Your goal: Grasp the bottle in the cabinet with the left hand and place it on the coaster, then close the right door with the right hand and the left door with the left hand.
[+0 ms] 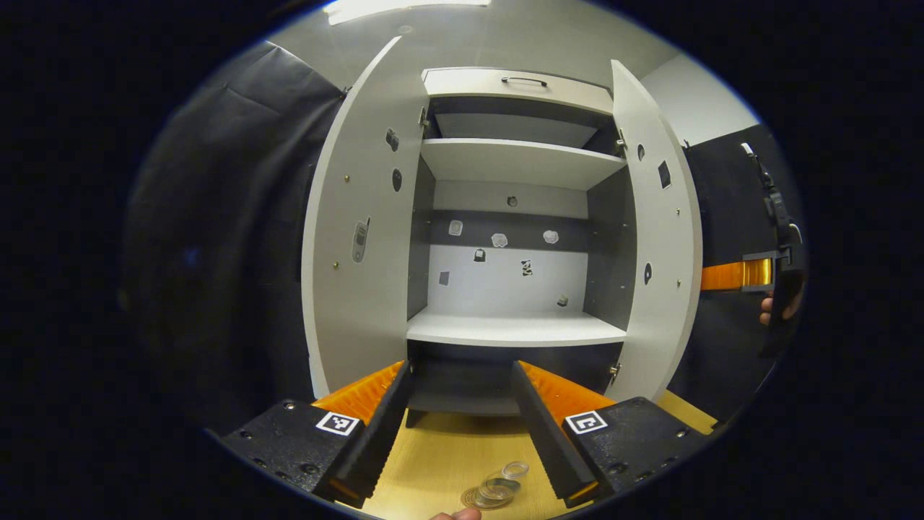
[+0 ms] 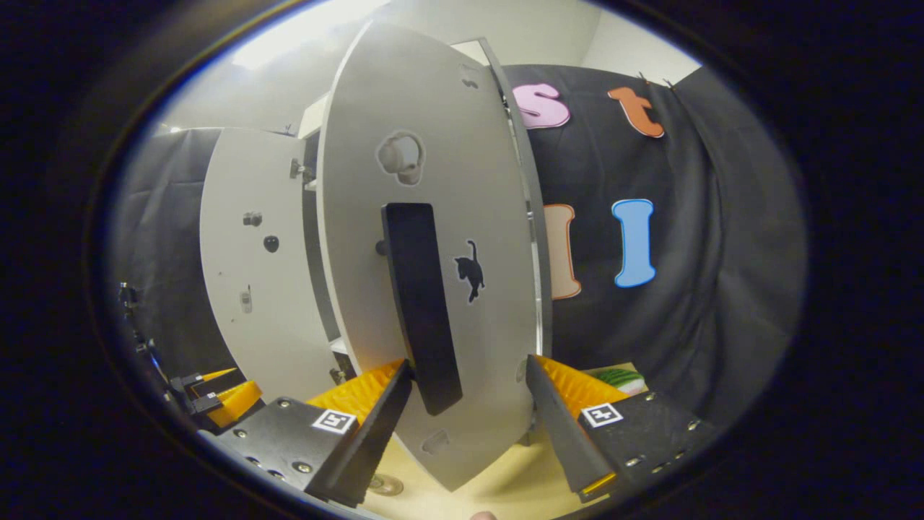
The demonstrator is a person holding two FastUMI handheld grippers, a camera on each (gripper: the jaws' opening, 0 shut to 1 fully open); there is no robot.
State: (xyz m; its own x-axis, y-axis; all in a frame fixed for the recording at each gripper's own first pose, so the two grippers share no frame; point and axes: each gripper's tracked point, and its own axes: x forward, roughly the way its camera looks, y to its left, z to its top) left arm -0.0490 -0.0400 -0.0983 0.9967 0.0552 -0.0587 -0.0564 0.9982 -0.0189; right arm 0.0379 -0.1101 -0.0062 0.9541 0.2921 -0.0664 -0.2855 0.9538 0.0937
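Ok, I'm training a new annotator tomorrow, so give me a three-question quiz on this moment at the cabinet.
1. True or false: the bottle stands on the middle shelf.
2. Which thing sits ahead of the right claw, between its fingers?
A) the black handle of the right door
B) the coaster
C) a shelf edge
3. Fill in: the left door and the right door are both ____.

Key: 1 false, it stands on the coaster below the left claw; 2 A; 3 open.
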